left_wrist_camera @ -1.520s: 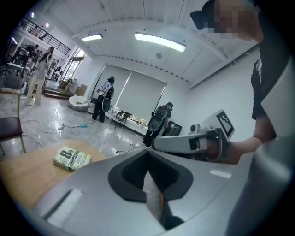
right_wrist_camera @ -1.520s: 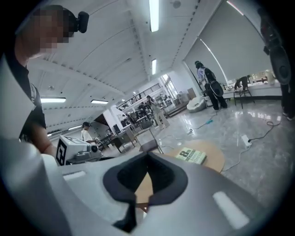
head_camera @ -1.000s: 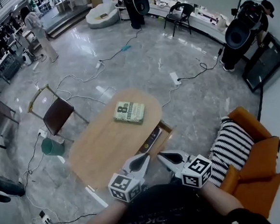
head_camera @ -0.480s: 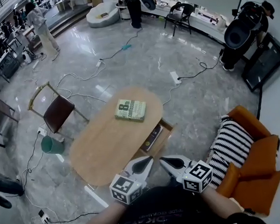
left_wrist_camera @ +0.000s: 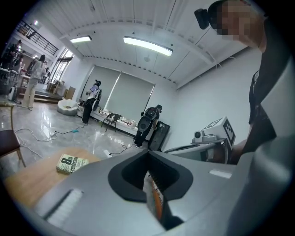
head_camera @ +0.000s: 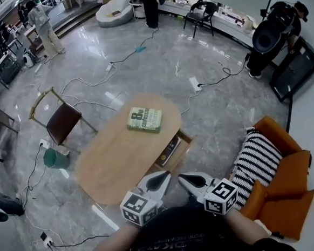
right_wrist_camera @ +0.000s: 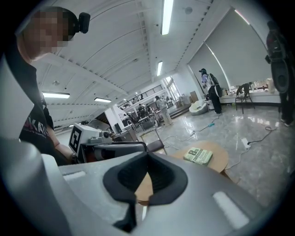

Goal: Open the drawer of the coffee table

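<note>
Flanking coffee tbl (head_camera: 116,158): chair (head_camera: 64,123), armchair (head_camera: 293,174).

Oval wooden coffee table (head_camera: 116,158) on grey marble floor (head_camera: 158,68); green book (head_camera: 144,120) flat near its far end

A black short-sleeved shirt (head_camera: 182,235) with faint print across the chest is worn, and a small black camera (left_wrist_camera: 203,16) is carried at the head. The left gripper (head_camera: 162,176) and right gripper (head_camera: 182,178) are cased in pale grey tapered shells, lined inside with black ribbed pads (right_wrist_camera: 171,179); each is topped by a white cube (head_camera: 137,209) printed with black square markers
</note>
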Tool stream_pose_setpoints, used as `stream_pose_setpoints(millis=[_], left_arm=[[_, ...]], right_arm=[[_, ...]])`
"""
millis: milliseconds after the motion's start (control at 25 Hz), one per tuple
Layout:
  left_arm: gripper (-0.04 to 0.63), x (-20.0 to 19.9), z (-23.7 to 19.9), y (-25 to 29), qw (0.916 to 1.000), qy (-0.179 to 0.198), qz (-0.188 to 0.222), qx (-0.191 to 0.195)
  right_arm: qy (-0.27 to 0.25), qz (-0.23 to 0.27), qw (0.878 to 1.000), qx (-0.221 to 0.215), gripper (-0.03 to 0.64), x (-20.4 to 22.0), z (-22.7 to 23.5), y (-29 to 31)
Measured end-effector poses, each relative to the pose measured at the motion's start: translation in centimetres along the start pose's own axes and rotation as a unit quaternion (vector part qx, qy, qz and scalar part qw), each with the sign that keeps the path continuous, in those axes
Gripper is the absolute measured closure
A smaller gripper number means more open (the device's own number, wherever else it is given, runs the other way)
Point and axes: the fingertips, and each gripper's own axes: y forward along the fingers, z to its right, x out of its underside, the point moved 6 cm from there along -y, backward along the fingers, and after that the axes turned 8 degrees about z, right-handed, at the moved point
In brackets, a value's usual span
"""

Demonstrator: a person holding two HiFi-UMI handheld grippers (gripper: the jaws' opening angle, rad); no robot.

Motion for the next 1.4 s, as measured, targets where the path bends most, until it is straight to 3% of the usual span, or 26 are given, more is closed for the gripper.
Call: stream_pose_setpoints(millis=[1400], left_arm=[[0.592, 0.72, 0.96, -0.61, 0.9999, 0.001, -0.001, 0.010]], right_arm=[[-0.001, -0.006, 1.000, -0.002, 0.615, 0.85, -0.89, -0.12]])
